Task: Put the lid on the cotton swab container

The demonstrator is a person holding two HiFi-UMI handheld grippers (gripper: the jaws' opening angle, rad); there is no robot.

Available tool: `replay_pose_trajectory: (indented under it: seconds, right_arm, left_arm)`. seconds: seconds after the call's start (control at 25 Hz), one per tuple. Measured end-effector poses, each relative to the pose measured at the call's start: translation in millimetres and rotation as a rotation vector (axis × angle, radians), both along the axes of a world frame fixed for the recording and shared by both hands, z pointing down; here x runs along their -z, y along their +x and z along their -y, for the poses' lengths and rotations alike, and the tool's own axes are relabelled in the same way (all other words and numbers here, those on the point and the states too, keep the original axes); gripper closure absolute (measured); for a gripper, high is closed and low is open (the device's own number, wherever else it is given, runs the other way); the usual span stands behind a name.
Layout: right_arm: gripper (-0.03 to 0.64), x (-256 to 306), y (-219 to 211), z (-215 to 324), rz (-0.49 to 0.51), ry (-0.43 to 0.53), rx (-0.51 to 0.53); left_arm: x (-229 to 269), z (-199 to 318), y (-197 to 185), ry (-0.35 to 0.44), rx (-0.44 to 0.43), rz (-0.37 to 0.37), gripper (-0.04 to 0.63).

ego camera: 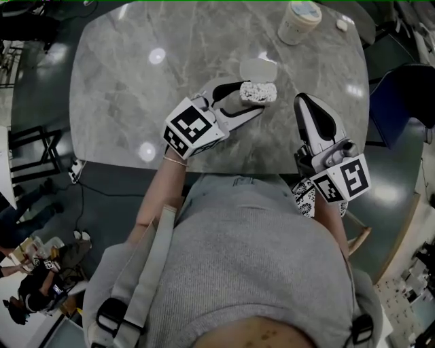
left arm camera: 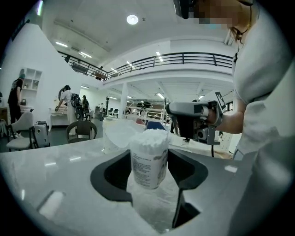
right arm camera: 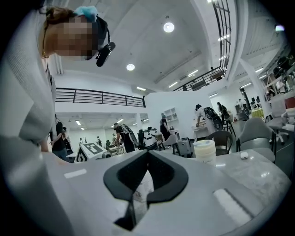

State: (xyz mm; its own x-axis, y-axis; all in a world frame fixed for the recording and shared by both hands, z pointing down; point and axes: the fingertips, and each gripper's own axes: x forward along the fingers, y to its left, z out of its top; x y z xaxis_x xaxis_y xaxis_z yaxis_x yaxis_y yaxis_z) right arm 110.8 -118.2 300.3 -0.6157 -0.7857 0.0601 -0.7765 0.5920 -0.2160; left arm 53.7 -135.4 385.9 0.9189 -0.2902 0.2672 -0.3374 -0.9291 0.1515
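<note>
The cotton swab container [ego camera: 258, 92] is a small clear cylinder packed with white swabs, open at the top. My left gripper [ego camera: 253, 102] is shut on it and holds it just above the table. In the left gripper view the container [left arm camera: 148, 156] stands upright between the dark pads [left arm camera: 115, 173]. The clear lid [ego camera: 258, 68] lies on the table just beyond it, seen as a pale cup shape [left arm camera: 118, 133] behind the container. My right gripper [ego camera: 306, 105] hovers at the table's near right edge, shut and empty [right arm camera: 146, 159].
The grey marble table [ego camera: 136, 88] has a white tub [ego camera: 299, 20] at its far right, also in the right gripper view [right arm camera: 205, 151]. A small white object [ego camera: 342, 25] lies next to it. Chairs and people stand beyond the table.
</note>
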Motion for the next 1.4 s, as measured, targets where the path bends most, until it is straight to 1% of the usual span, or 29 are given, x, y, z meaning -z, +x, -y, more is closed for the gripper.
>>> replay_pose_trajectory:
  seconds: [0.12, 0.28, 0.44, 0.8, 1.04, 1.28, 1.4]
  right_arm:
    - [0.614, 4.5, -3.5, -0.2, 0.001, 0.012, 0.008]
    - [0.614, 7.3, -3.8, -1.0, 0.003, 0.024, 0.015]
    - [0.614, 11.3, -4.6, 0.3, -0.002, 0.034, 0.026]
    - [0.612, 25.8, -20.1, 8.4, -0.023, 0.06, 0.093]
    - [0.539, 35.9, -30.1, 14.8, -0.014, 0.048, 0.16]
    - [0.522, 43.6, -42.4, 18.0, -0.004, 0.038, 0.231]
    - [0.514, 43.6, -49.0, 19.9, -0.001, 0.005, 0.272]
  left_arm:
    - [13.3, -5.4, -3.2, -0.002, -0.009, -0.014, 0.344]
    - [22.6, -13.4, -5.8, 0.002, -0.019, -0.011, 0.344]
    - [32.8, -22.4, -9.6, -0.004, -0.034, -0.029, 0.345]
    - [58.4, -32.4, -13.6, 0.011, -0.073, -0.058, 0.345]
    - [65.8, -37.5, -11.8, 0.024, -0.097, -0.061, 0.345]
    - [71.3, -41.1, -11.3, 0.038, -0.114, -0.07, 0.345]
    - [78.7, -42.4, -10.6, 0.048, -0.118, -0.08, 0.345]
